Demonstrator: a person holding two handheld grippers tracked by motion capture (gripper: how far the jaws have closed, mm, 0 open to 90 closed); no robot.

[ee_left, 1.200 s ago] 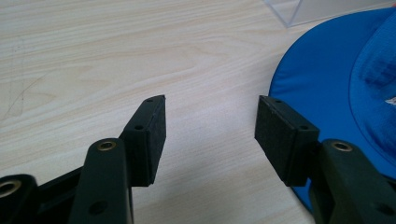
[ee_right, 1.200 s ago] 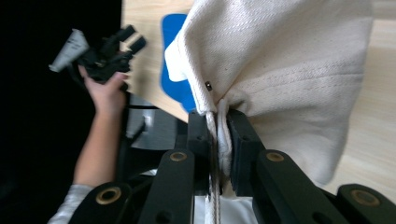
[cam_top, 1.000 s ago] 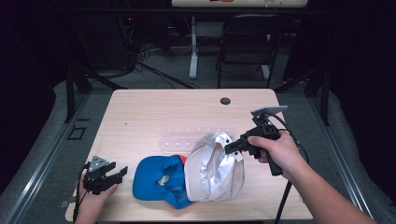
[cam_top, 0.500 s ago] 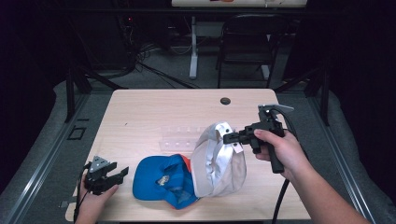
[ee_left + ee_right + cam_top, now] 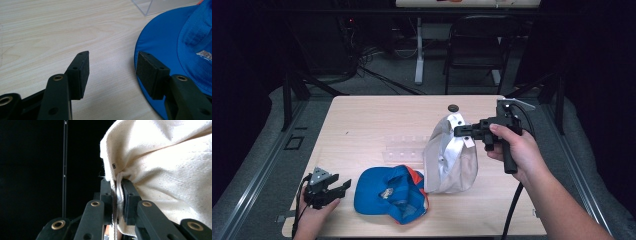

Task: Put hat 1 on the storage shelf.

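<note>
Right tool (image 5: 460,131) pinches only a thin edge of the white cap (image 5: 448,161); it could slip out and drop on the blue cap (image 5: 392,193). Left tool (image 5: 343,186) waits wide open.

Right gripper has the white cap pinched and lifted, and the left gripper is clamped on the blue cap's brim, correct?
Not quite. The left gripper is open: in the left gripper view its jaws stand apart over the table, with the blue cap beside one jaw, not between them. The right gripper does pinch the white cap.
</note>
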